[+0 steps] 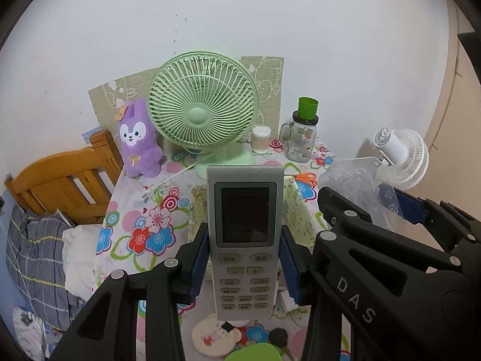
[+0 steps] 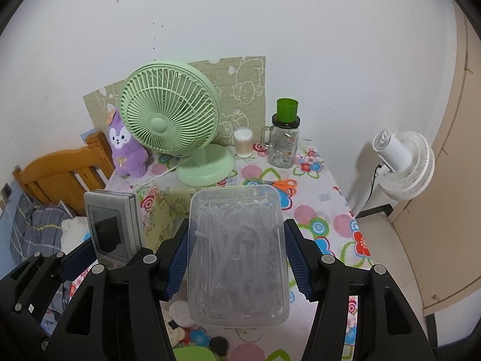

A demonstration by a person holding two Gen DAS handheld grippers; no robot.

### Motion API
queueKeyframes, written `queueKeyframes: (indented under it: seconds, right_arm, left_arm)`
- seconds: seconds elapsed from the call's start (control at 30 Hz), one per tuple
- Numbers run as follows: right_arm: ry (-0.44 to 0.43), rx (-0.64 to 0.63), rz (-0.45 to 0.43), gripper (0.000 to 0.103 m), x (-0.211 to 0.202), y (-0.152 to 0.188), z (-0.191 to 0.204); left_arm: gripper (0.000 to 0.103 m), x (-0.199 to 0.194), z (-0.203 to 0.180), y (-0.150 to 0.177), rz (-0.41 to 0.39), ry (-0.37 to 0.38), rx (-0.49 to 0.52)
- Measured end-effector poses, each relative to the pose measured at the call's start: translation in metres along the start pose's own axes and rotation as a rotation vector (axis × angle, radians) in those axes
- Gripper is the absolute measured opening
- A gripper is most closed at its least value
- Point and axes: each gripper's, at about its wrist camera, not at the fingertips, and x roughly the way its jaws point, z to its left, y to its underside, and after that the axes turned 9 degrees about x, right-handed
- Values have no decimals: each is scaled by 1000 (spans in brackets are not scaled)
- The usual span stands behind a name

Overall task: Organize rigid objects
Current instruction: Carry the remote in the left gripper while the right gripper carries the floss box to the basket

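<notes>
My left gripper (image 1: 245,255) is shut on a grey air-conditioner remote (image 1: 245,234), held upright above the flowered table (image 1: 144,198). My right gripper (image 2: 237,255) is shut on a clear plastic box of white floss picks (image 2: 237,255), held above the table. The remote also shows at the left of the right wrist view (image 2: 112,228). The clear box shows at the right of the left wrist view (image 1: 351,186). A yellow-green fabric box (image 2: 163,213) sits on the table below and behind both held things.
At the back stand a green desk fan (image 1: 203,108), a purple plush rabbit (image 1: 138,144), a cotton swab tub (image 1: 261,140) and a glass mug jar with green cup (image 1: 302,132). Orange scissors (image 2: 282,185) lie on the table. A white fan (image 2: 402,162) stands right; a wooden bed frame (image 1: 66,174) left.
</notes>
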Motion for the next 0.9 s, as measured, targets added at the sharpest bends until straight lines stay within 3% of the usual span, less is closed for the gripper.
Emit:
queueKeyframes:
  seconds: [0.6, 0.73, 0.9]
  right_arm:
    - [18, -31, 9, 62, 74, -22, 10]
    - [-15, 4, 42, 62, 93, -25, 4]
    - [15, 25, 55, 62, 115, -23, 0]
  left_arm:
    - [45, 74, 19, -19, 42, -2, -35]
    - [45, 92, 23, -21, 50, 5, -56]
    - [45, 115, 28, -20, 61, -35, -64]
